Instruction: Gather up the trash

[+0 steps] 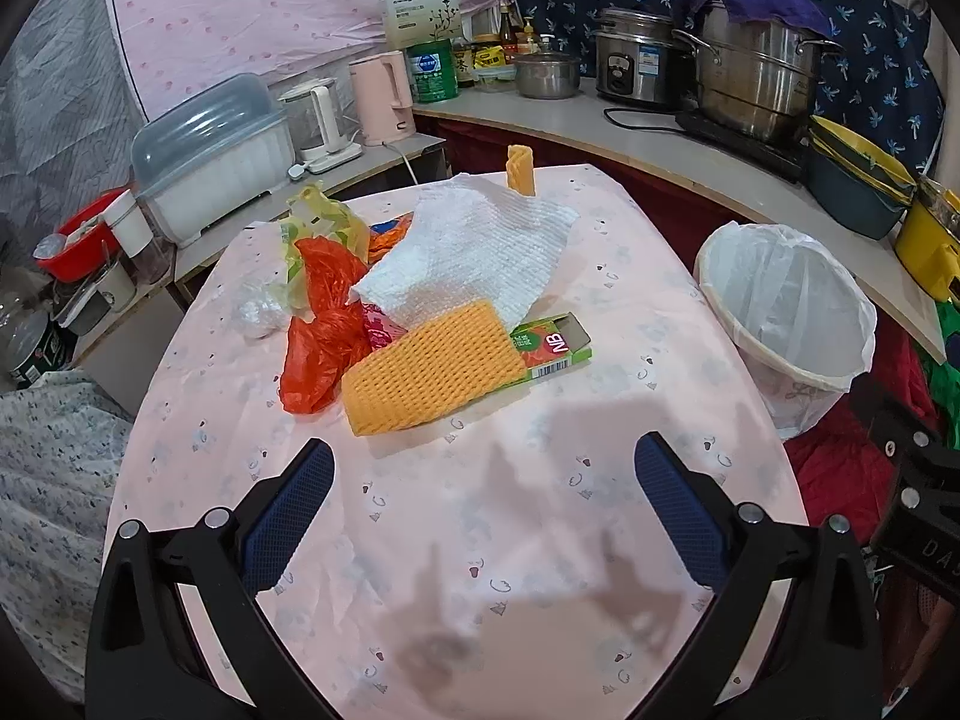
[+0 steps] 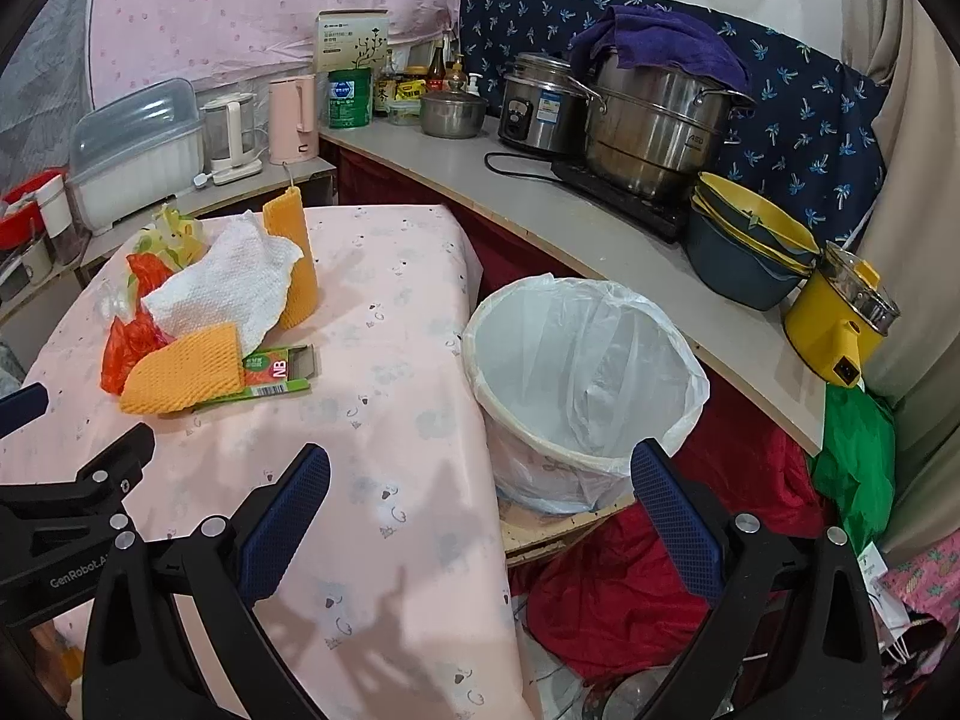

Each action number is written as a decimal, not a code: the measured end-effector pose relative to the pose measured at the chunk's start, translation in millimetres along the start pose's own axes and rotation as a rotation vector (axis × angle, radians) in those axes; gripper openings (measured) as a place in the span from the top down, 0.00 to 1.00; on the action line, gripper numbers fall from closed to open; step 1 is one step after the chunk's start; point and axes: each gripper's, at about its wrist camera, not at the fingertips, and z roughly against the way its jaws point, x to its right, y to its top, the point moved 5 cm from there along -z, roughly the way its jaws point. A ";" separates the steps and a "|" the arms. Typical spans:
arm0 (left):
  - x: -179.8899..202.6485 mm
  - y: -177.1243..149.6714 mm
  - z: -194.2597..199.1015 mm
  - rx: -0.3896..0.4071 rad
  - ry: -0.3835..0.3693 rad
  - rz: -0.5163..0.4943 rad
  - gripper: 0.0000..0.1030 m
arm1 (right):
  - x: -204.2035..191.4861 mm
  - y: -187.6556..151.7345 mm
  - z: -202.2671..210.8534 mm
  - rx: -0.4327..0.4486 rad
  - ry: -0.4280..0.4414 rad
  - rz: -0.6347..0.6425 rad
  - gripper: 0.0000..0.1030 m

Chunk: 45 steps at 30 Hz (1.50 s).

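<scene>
A: Surface?
B: Pink table (image 1: 480,510), kitchen counter (image 2: 540,204) behind, lined bin (image 2: 576,384) just beside the table's right edge.
A: Trash count?
B: Two foam nets (image 1: 429,369), one paper towel (image 1: 474,246), one red bag (image 1: 327,324), one green box (image 1: 555,348), piled mid-table.
A: Grippers?
B: Left gripper (image 1: 483,468) spread wide, empty; right gripper (image 2: 480,471) likewise.

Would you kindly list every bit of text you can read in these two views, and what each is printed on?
"NB": green carton on the table.
"GenRobot.A…", cut off: left tool, seen from the right wrist.
"DAS…", cut off: right tool, seen from the left wrist.
Box, green tin, cooker label: too small to read.
</scene>
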 end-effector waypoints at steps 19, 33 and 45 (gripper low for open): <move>-61.6 4.8 -43.2 -0.038 0.050 0.081 0.07 | -77.3 57.7 -49.5 0.031 0.231 0.009 0.20; -112.6 10.1 -85.7 -0.067 0.084 0.126 0.07 | -148.2 85.2 -150.3 -0.064 0.312 0.037 0.34; -137.7 13.4 -115.5 -0.101 0.082 0.163 0.07 | -170.2 90.3 -172.3 -0.094 0.381 0.042 0.98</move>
